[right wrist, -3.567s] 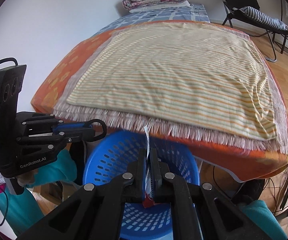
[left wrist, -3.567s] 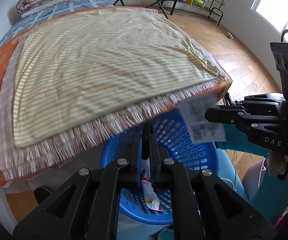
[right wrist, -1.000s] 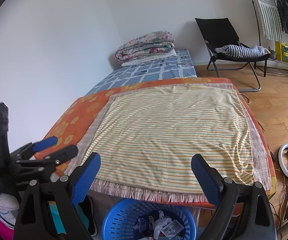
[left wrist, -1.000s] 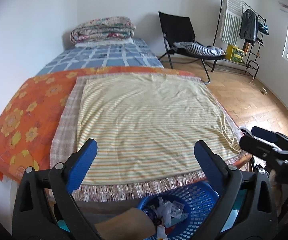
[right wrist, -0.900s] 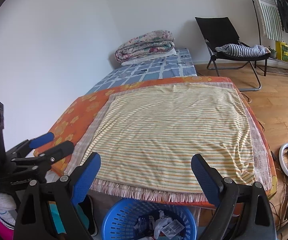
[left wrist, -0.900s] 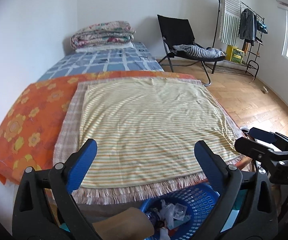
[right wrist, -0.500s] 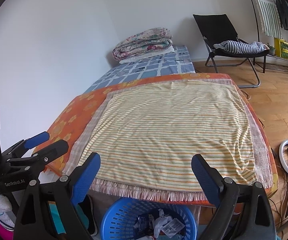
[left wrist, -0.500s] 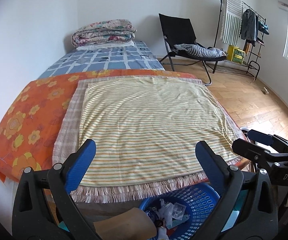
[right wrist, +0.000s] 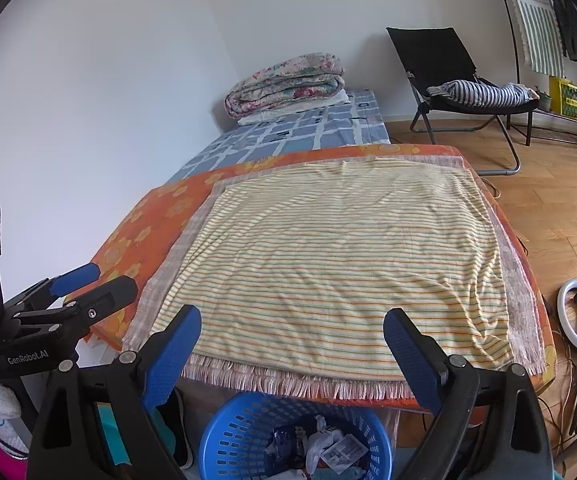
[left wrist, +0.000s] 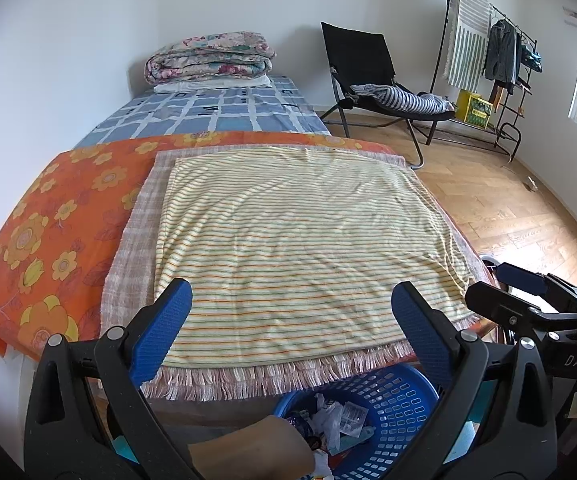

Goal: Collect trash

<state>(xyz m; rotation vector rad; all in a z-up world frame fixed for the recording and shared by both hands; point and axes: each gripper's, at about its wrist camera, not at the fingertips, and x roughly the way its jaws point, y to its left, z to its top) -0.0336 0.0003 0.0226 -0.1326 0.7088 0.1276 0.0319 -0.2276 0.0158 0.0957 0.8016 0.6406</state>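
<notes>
Trash [right wrist: 328,446] is lying in the blue basket [right wrist: 228,432] below the bed's [right wrist: 340,248] edge; we are holding our left claw [left wrist: 292,320] and right claw [right wrist: 292,344] spread apart, empty, above it.

A blue perforated basket [right wrist: 248,432], a yellow cloth [right wrist: 340,264] striped in orange and green, an orange sheet [left wrist: 44,240] with yellow flowers, a blue-and-white checked cover [left wrist: 208,114] and blue finger pads [left wrist: 160,336] were seen.
</notes>
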